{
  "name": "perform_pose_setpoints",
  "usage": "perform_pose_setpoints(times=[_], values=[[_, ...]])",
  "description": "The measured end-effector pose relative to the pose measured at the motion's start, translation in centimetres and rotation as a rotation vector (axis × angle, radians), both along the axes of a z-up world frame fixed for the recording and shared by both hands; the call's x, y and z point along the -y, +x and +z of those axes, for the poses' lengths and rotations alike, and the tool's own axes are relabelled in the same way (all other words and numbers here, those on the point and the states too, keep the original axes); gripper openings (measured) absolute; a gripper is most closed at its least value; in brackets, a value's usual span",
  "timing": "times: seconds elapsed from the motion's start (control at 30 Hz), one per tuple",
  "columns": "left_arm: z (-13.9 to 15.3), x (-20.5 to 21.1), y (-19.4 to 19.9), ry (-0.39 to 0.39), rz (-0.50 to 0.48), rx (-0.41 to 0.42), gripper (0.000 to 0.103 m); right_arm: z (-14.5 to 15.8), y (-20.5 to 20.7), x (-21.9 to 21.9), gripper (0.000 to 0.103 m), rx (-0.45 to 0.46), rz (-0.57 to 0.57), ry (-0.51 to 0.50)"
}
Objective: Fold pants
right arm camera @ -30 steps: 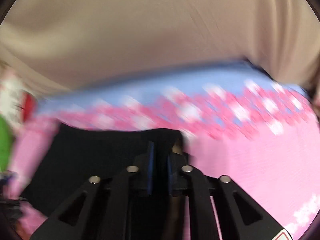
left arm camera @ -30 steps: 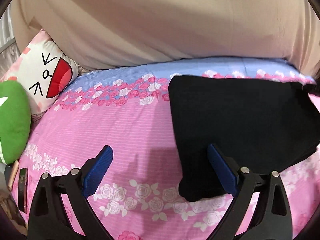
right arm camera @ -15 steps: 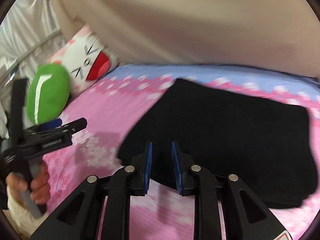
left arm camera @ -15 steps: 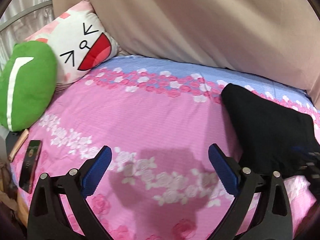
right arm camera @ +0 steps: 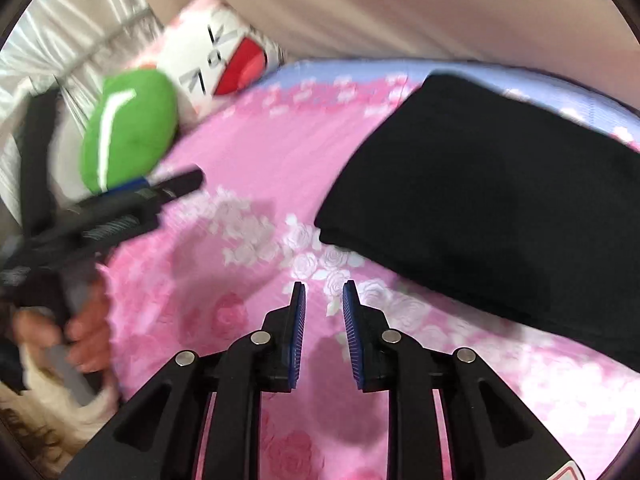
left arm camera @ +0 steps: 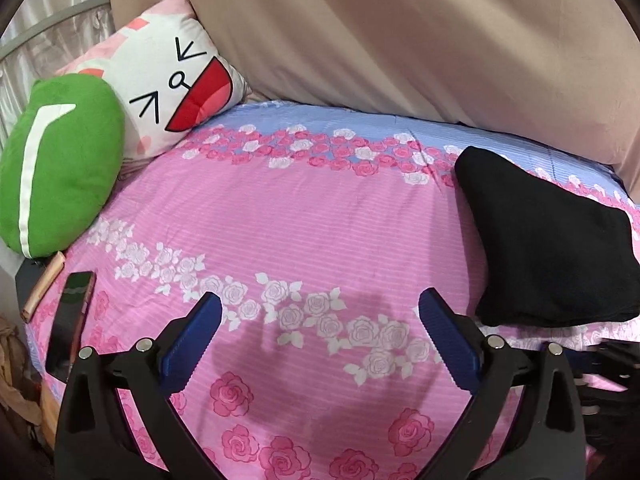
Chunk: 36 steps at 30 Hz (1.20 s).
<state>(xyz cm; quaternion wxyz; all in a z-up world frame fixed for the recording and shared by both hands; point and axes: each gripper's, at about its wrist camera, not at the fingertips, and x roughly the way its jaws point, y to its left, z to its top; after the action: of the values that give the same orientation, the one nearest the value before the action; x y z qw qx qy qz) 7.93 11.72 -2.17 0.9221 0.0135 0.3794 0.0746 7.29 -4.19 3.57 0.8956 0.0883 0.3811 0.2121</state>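
Lying folded on the bedspread (left arm camera: 304,216), the pants (left arm camera: 544,248) look soft, limp—best pinched at a thick near edge—left gripper (left arm camera: 320,316) spread, right gripper (right arm camera: 323,300) slightly parted, both empty.

From my right tongs (right arm camera: 323,312) I see blue-padded fingers (right arm camera: 298,334) parted by a narrow gap, holding nothing, above the pink rose-print bed sheet (right arm camera: 256,168). The folded black pants (right arm camera: 500,208) lie flat ahead and to the right, apart from the fingertips. My left tongs (right arm camera: 120,208) hover at far left, near the green plush cushion (right arm camera: 128,136) and white cartoon-face pillow (right arm camera: 224,64).
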Motion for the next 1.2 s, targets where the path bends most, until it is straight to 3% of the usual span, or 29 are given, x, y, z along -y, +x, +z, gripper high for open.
perform_pose_setpoints(times=[0.1, 0.23, 0.33, 0.43, 0.53, 0.6, 0.63, 0.67, 0.73, 0.77, 0.8, 0.87, 0.93, 1.0, 1.07, 1.2], values=[[-0.1, 0.3, -0.1, 0.004, -0.011, -0.008, 0.097, 0.3, 3.4, -0.9, 0.020, 0.036, -0.049, -0.037], [0.0, 0.6, -0.4, 0.015, -0.019, -0.010, 0.097, -0.5, 6.4, -2.2, 0.022, -0.003, -0.023, -0.065], [0.0, 0.8, -0.7, 0.020, -0.026, -0.016, 0.097, 0.9, 3.4, 0.1, 0.021, -0.008, -0.032, 0.043], [-0.3, 1.7, -0.9, 0.019, -0.044, -0.023, 0.097, 2.9, -1.8, 4.3, 0.021, 0.071, -0.146, 0.102], [-0.7, 3.8, -0.9, 0.012, -0.079, -0.039, 0.097, 4.0, -5.2, 9.4, 0.027, 0.146, -0.334, 0.068], [-0.7, 5.1, -1.0, 0.012, -0.106, -0.043, 0.097, 2.2, -5.1, 12.6, 0.030, 0.099, -0.479, -0.068], [-0.7, 5.8, -1.1, 0.015, -0.117, -0.044, 0.097, 0.3, -4.2, 14.4, 0.027, 0.048, -0.550, -0.169], [-0.8, 6.6, -1.2, 0.019, -0.130, -0.046, 0.097, -1.0, -3.9, 16.0, 0.024, 0.045, -0.544, -0.154], [-0.9, 7.8, -1.4, 0.027, -0.146, -0.052, 0.097, -0.3, -4.9, 17.6, 0.021, 0.040, -0.550, -0.025], [-1.0, 8.4, -1.4, 0.033, -0.154, -0.057, 0.097, 0.5, -5.4, 17.8, 0.025, 0.038, -0.571, -0.017], [-1.1, 8.9, -1.5, 0.034, -0.158, -0.063, 0.097, 1.7, -6.7, 17.6, 0.027, 0.092, -0.584, -0.029], [-1.1, 9.8, -1.7, 0.019, -0.171, -0.069, 0.097, 1.8, -6.9, 17.1, 0.042, 0.112, -0.590, -0.103], [-1.3, 10.6, -1.9, 0.015, -0.190, -0.079, 0.097, 0.1, -6.7, 17.6, 0.029, 0.043, -0.624, -0.166], [-1.2, 11.6, -2.6, 0.020, -0.207, -0.072, 0.097, 1.1, -9.1, 17.2, 0.036, 0.082, -0.649, -0.140], [-1.2, 12.5, -3.4, 0.022, -0.219, -0.057, 0.098, 2.2, -11.6, 16.0, 0.062, 0.146, -0.684, -0.099], [-1.9, 13.4, -4.6, 0.002, -0.208, -0.042, 0.098, 2.3, -15.4, 11.9, 0.067, 0.232, -0.715, -0.172]])
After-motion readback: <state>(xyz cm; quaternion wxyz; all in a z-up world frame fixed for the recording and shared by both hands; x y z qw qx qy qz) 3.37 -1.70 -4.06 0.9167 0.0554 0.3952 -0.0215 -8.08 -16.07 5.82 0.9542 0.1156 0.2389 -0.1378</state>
